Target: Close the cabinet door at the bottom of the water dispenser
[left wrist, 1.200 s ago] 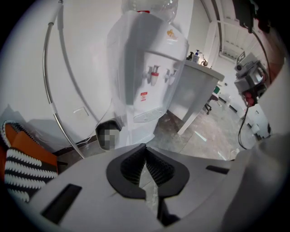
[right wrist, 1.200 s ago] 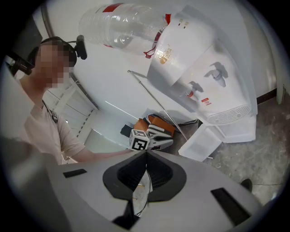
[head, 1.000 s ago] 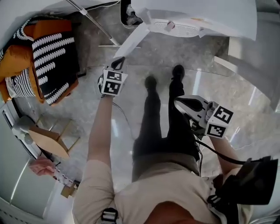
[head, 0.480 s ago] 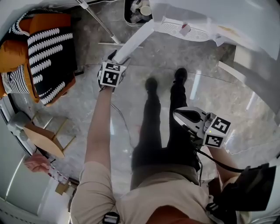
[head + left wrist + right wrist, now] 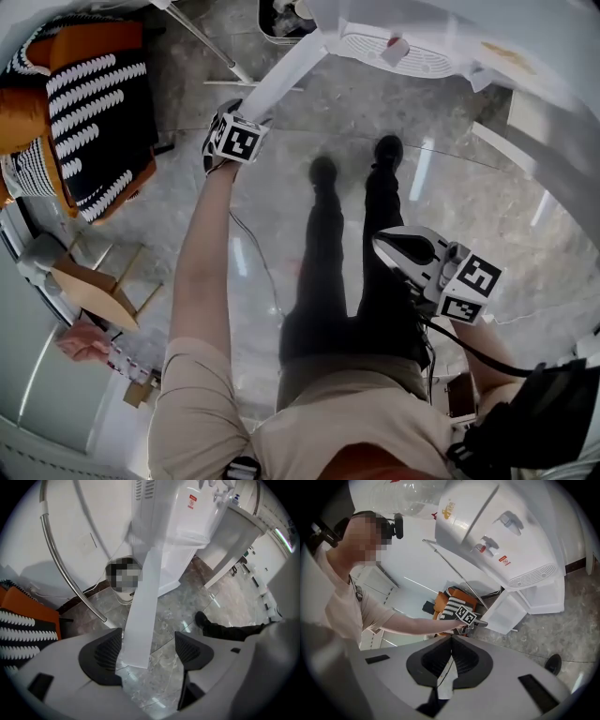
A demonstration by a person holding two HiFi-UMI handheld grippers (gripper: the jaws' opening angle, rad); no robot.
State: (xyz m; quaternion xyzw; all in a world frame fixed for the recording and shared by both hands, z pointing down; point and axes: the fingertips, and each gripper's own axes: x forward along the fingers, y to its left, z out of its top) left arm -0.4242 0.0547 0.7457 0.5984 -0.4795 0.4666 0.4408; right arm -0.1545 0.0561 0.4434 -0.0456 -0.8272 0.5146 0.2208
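The white water dispenser (image 5: 501, 541) stands with its bottom cabinet (image 5: 543, 597) open. Its white door (image 5: 281, 80) swings out over the marble floor. My left gripper (image 5: 230, 127) points steeply down at the door's free end. In the left gripper view the door's top edge (image 5: 143, 611) runs between the jaws of the left gripper (image 5: 147, 648), close beside the left pad (image 5: 105, 653) and apart from the right pad. The jaws are opening and do not press on it. My right gripper (image 5: 380, 241) hangs by the person's right leg, shut and empty, with its pads (image 5: 459, 660) together.
An orange seat with black-and-white striped cushions (image 5: 84, 103) sits left of the door. A slanted metal pole (image 5: 202, 42) and a bin (image 5: 281, 19) stand behind the door. A wooden stool (image 5: 89, 291) and another person's hand (image 5: 84, 342) are at lower left. The person's shoes (image 5: 323, 173) stand before the dispenser.
My left gripper has reached farther out and lower, onto the door's free end, with the arm stretched longer. The right gripper has sunk a little beside the leg.
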